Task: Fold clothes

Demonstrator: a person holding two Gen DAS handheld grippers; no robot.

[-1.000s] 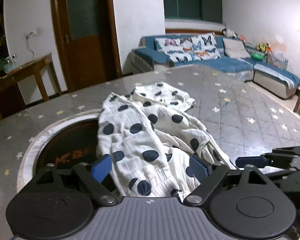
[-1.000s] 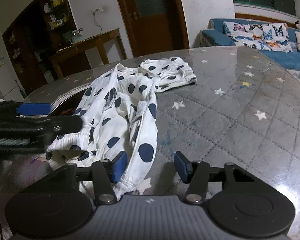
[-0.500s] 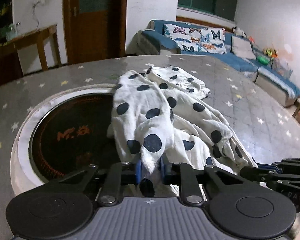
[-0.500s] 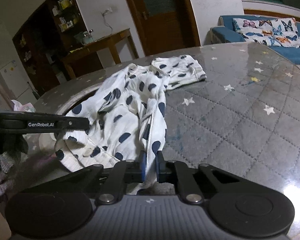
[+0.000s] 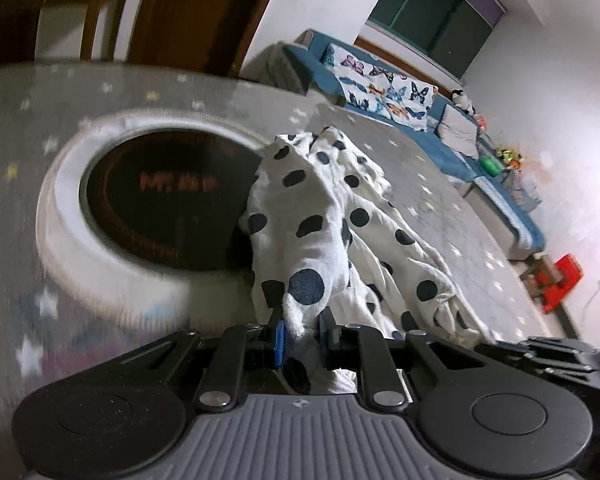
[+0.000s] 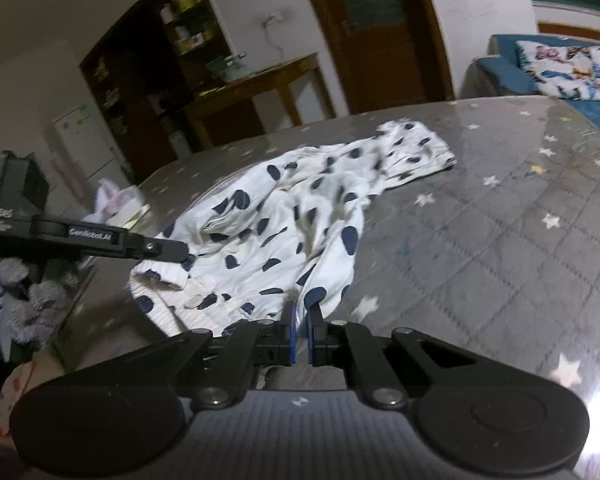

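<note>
Both grippers are clenched on the near edge of the polka-dot garment [image 5: 320,216], a white, crinkled, gauzy cotton piece with navy dots that lies rumpled on the counter [image 6: 500,240]. In the left wrist view the left gripper [image 5: 302,336] pinches a bunched, ribbed-looking hem between its blue-padded fingers [image 5: 278,340], and the cloth rises from them in a ridge that runs away toward the upper middle of the frame. In the right wrist view the right gripper [image 6: 300,336] has its fingers nearly closed on a thin fold of the same edge, low in the centre of the frame. The garment's long axis stretches from both pairs of fingers toward the far side of the counter, where its other end lies flat in the upper right of the right wrist view. The two grips sit side by side along one edge, so the coming move probably turns on carrying that edge forward along this axis, or spreading it sideways first. The counter is a glossy grey quilted cover with small stars; the cloth partly overlaps a round, dark inset burner [image 5: 160,200] with a pale rim, at left in the left wrist view.
</note>
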